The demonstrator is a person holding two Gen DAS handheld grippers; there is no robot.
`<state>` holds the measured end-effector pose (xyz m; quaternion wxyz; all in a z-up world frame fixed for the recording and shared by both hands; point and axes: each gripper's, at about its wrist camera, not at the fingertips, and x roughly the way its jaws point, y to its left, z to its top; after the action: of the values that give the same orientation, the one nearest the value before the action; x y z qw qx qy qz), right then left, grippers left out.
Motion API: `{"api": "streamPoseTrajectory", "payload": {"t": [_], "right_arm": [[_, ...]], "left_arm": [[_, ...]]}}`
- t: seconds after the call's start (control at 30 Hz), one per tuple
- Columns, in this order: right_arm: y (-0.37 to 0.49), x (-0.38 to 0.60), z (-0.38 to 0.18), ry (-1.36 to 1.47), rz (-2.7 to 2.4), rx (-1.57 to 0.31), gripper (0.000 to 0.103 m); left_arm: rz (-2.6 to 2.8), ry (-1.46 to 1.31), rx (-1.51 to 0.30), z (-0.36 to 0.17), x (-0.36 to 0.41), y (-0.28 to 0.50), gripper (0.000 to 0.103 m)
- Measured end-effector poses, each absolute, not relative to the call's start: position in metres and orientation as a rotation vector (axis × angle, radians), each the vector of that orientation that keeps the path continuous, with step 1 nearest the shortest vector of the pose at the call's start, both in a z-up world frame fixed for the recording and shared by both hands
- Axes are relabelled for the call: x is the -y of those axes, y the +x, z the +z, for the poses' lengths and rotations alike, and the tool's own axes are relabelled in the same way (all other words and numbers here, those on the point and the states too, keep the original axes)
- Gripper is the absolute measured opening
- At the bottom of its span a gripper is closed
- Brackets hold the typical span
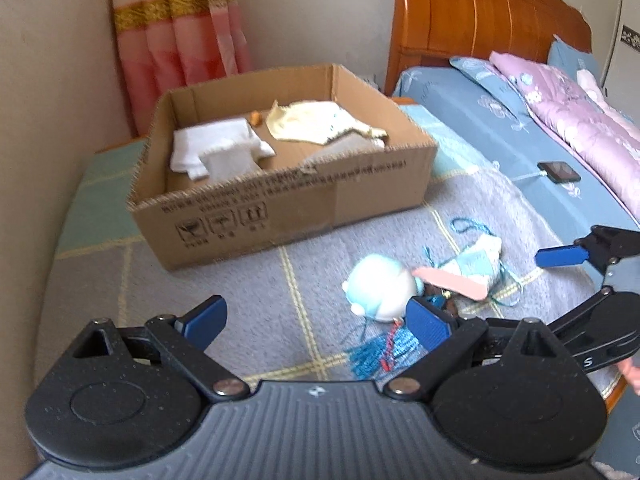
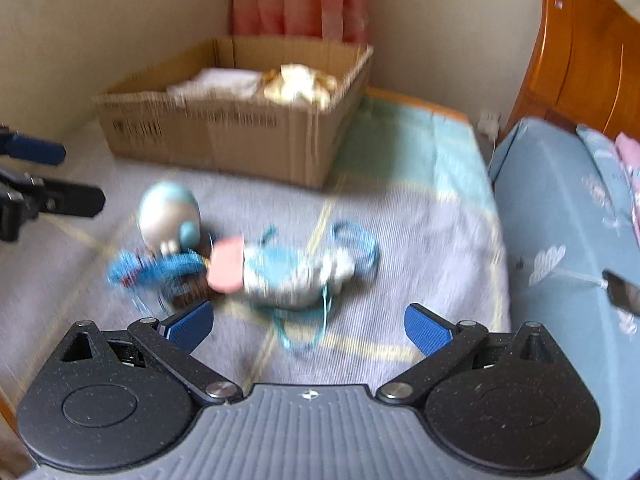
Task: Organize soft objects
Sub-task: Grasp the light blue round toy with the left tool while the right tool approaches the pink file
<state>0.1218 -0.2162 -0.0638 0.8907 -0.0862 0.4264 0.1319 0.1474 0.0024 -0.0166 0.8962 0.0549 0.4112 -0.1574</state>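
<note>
A cardboard box (image 1: 280, 208) stands on the bed cover and holds a folded white cloth (image 1: 216, 152) and a cream cloth (image 1: 320, 122). In front of it lie a round blue-and-white plush toy (image 1: 380, 286), a pale blue pouch with cords (image 1: 476, 264), a pink flat piece (image 1: 452, 282) and a blue tassel (image 1: 376, 354). My left gripper (image 1: 316, 318) is open and empty, just short of the plush toy. My right gripper (image 2: 308, 326) is open and empty, close in front of the pouch (image 2: 296, 276); the plush toy (image 2: 170, 216) is to its left. The box (image 2: 224, 136) is behind.
A wall runs along the left, with a pink curtain (image 1: 180, 20) in the corner. A wooden headboard (image 1: 480, 12), blue pillows and a purple quilt (image 1: 580, 120) are at the right. A phone on a cable (image 1: 558, 171) lies on the blue sheet.
</note>
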Motion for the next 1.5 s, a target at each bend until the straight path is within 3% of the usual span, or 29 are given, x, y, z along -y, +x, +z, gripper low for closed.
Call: {"api": "streamPoseTrajectory", "payload": {"t": [0.57,0.67,0.87,0.9,1.5], "right_arm": [[0.125,0.218,-0.084,-0.175,0.300,-0.828,0.103],[0.126,0.217,-0.085,-0.175,0.305,-0.816,0.103],[0.126,0.217,-0.085,-0.174,0.305,-0.803,0.103],[0.125,0.217,-0.086,-0.174,0.305,-0.800,0.103],[0.117,0.215,-0.079,-0.199,0.294,-0.854,0.103]], "left_arm": [[-0.430,0.155,-0.886,-0.043,0.021,0.171,0.095],[-0.462,0.162,-0.882,-0.045,0.025,0.174,0.088],[-0.543,0.175,-0.865,-0.046,0.031,0.175,0.062],[-0.555,0.171,-0.860,-0.046,0.032,0.175,0.053],[-0.314,0.095,-0.889,-0.045,-0.029,0.167,0.051]]}}
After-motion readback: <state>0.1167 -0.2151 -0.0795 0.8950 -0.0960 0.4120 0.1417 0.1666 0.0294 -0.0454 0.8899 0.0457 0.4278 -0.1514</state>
